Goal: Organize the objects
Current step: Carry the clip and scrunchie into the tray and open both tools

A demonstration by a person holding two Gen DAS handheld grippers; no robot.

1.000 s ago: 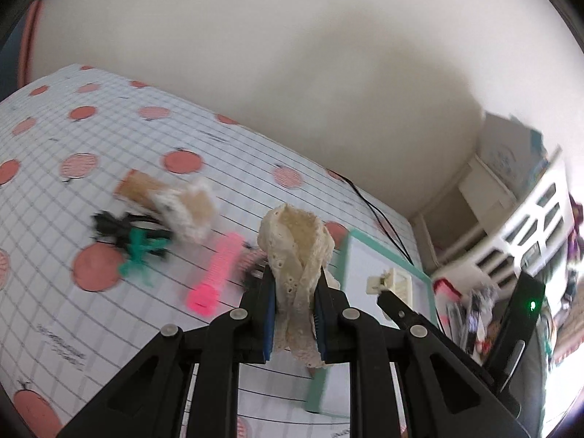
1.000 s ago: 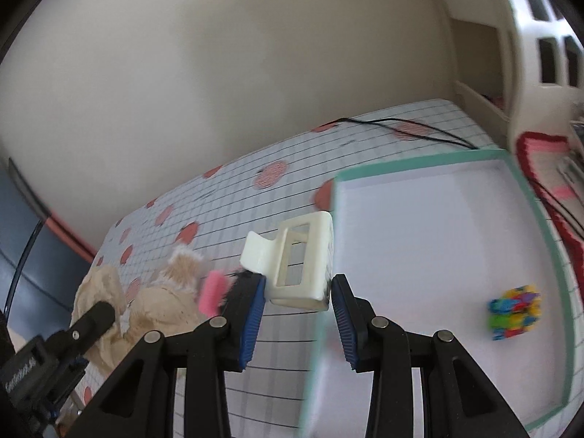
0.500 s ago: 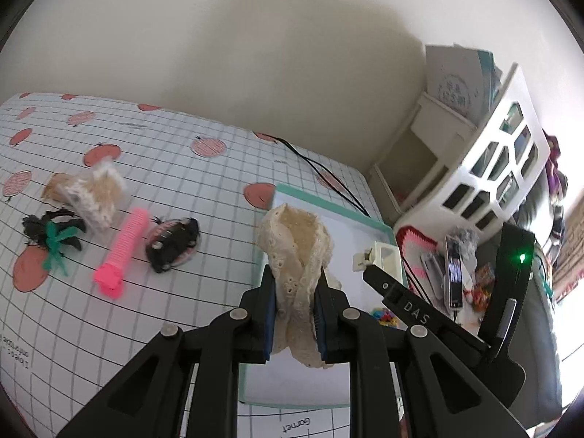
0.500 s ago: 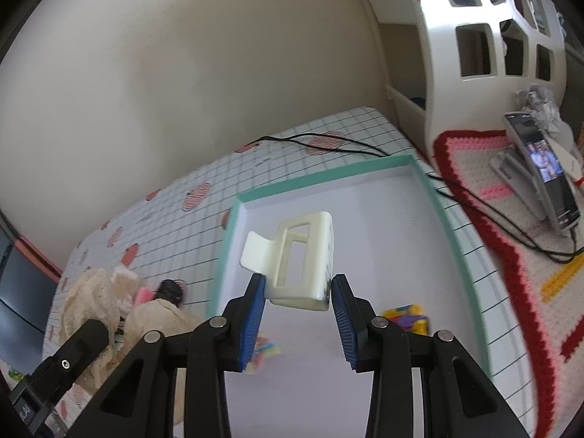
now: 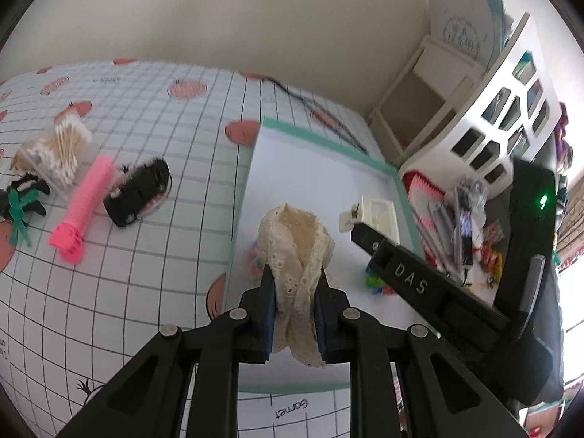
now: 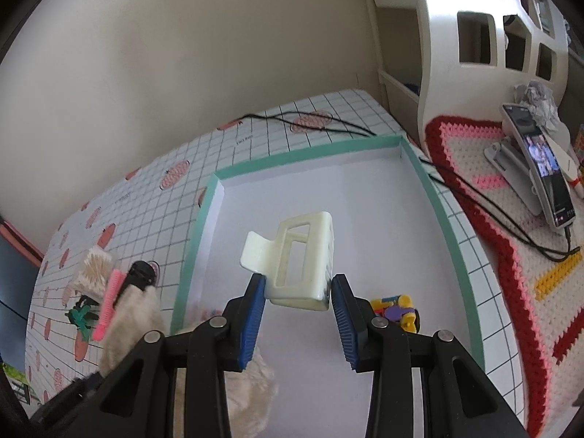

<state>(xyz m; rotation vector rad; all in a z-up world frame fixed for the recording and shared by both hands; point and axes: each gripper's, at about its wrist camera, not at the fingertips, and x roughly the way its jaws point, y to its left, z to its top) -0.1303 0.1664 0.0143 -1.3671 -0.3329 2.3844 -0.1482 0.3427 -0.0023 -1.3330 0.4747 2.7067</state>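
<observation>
My left gripper [image 5: 294, 281] is shut on a cream lace scrunchie [image 5: 294, 241], held over the near-left part of a shallow white tray with a teal rim [image 5: 321, 140]. My right gripper [image 6: 297, 288] is shut on a cream hair claw clip [image 6: 297, 261], hanging above the tray floor [image 6: 328, 197]. In the left wrist view that claw clip [image 5: 376, 213] shows to the right, beyond the right gripper's black body. Small colourful clips [image 6: 396, 310] lie in the tray. The scrunchie [image 6: 127, 325] appears blurred at lower left of the right wrist view.
On the grid cloth left of the tray lie a black claw clip [image 5: 140, 191], a pink roller [image 5: 85, 200], a box of cotton buds [image 5: 60, 149] and a green-and-black bow [image 5: 22, 200]. A phone on a stand [image 6: 540, 168], a crocheted mat [image 6: 511, 255], a cable [image 6: 310, 124] and a white shelf unit [image 5: 485, 116] lie right.
Both grippers swung right from the loose items to over the tray and came lower. Each still holds its item.
</observation>
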